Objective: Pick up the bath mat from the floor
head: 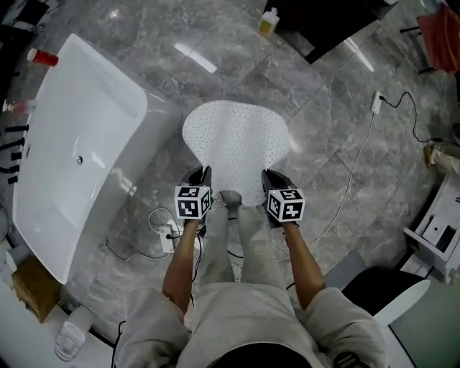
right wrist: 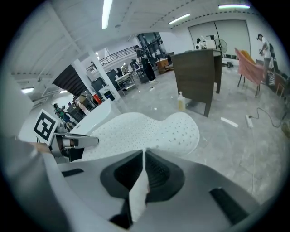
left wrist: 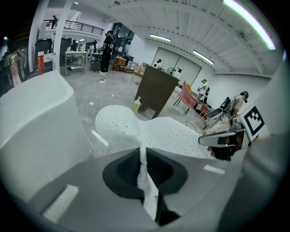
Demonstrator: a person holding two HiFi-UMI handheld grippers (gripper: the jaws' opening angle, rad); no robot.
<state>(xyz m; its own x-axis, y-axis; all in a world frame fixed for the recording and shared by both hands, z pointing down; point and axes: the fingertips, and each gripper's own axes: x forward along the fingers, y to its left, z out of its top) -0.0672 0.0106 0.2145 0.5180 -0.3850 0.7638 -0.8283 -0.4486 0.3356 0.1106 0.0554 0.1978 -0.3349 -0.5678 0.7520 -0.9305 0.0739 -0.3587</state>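
Observation:
A white bath mat dotted with small holes hangs stretched between my two grippers, its far end sagging toward the grey marble floor. My left gripper is shut on the mat's near left edge, and the white sheet runs up through its jaws. My right gripper is shut on the near right edge, with the mat pinched thin between its jaws. The two grippers sit level, one at each near corner, over my feet.
A white bathtub stands close on the left. A power strip and cables lie on the floor by my left foot, and another cable trails on the right. A dark cabinet and a bottle stand beyond the mat.

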